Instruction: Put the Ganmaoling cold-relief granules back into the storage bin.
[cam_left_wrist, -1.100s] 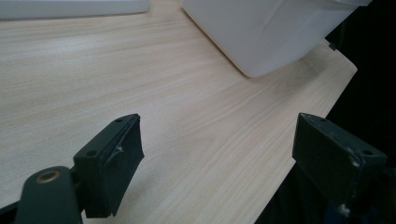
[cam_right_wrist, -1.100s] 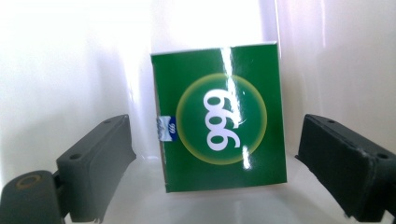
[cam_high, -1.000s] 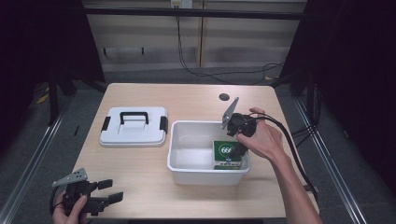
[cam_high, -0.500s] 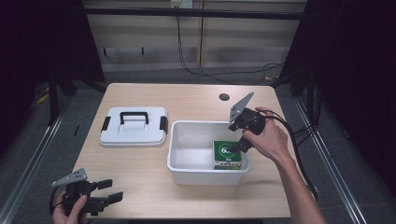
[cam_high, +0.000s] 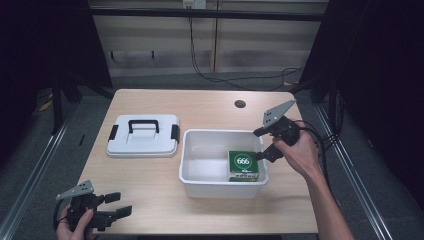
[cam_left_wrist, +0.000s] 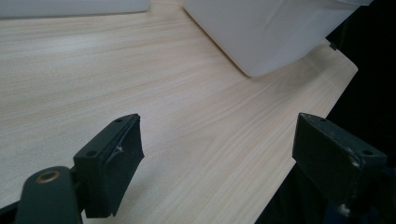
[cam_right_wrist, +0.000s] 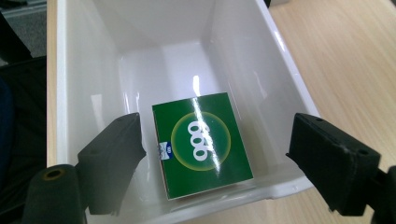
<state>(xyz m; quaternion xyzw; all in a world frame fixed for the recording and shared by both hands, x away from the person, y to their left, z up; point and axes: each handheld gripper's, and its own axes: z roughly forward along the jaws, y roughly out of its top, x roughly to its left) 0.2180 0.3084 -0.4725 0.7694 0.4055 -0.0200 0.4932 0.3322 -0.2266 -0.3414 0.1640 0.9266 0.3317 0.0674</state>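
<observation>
My right gripper (cam_high: 262, 145) hangs with its jaws spread wide and nothing between them, just over the right end of the bin (cam_high: 192, 176). In the right gripper view my right gripper (cam_right_wrist: 212, 154) frames the green box (cam_right_wrist: 201, 143): one jaw stands over the bin's inside, the other over the rim and the table (cam_right_wrist: 345, 70) beyond it. The box lies flat on the bin's floor, face up, with a white "666" in a pale ring, tucked against the end wall nearest that gripper. The jaws are clear of it. From above, the box (cam_high: 243, 163) sits in the bin's right end, near the front right corner, and the remaining floor of the bin is bare white. My right hand (cam_high: 300, 150) wraps the gripper body, its grey plate tilted up and its cable trailing off over the table's right edge.

My left gripper (cam_high: 116, 211) is also spread open and empty, low at the front left corner of the table (cam_high: 150, 180), with my left hand (cam_high: 75, 227) round its handle. In the left gripper view my left gripper (cam_left_wrist: 217, 163) shows bare wood between its jaws, and the bin (cam_left_wrist: 275, 32) stands well apart, up ahead.

A white lid (cam_high: 144, 136) with a black handle and black side clips lies flat on the table, just left of the bin. A small round hole (cam_high: 240, 104) sits in the tabletop behind the bin.
</observation>
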